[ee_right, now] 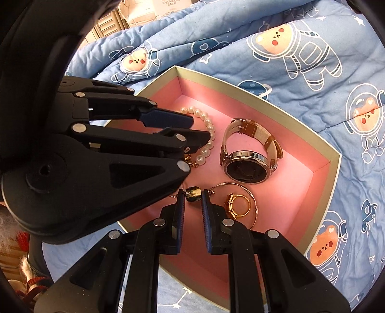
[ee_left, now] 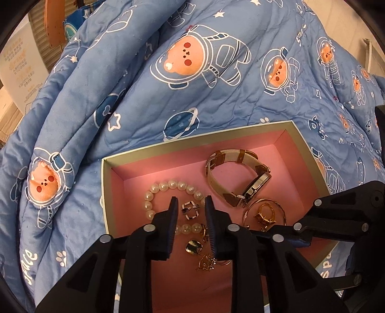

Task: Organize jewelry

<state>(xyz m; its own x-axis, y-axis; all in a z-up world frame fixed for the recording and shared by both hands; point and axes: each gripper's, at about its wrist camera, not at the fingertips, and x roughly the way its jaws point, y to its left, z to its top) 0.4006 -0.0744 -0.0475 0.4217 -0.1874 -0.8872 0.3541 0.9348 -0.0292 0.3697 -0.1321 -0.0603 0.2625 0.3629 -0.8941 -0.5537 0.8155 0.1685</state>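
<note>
A pink-lined box (ee_left: 192,140) (ee_right: 264,101) lies on the blue quilt and holds jewelry. In it are a pearl bracelet (ee_left: 173,185) (ee_right: 208,125), a cream-and-brown watch (ee_left: 237,178) (ee_right: 247,154), a thin gold bangle (ee_left: 280,207) (ee_right: 252,199) around a gold stone ring (ee_left: 264,214) (ee_right: 237,205), a silver ring (ee_left: 190,210), a dark square earring (ee_left: 193,246) (ee_right: 193,193) and a small gold charm (ee_left: 205,262). My left gripper (ee_left: 191,204) (ee_right: 199,130) is open, its jaws either side of the silver ring. My right gripper (ee_right: 193,196) (ee_left: 300,237) is open around the square earring.
The quilt (ee_left: 192,84) (ee_right: 300,60) with astronaut bears bunches up in folds left of the box (ee_left: 60,134). Cardboard boxes (ee_left: 21,72) (ee_right: 144,9) stand beyond the quilt. The two grippers sit close together over the box's near half.
</note>
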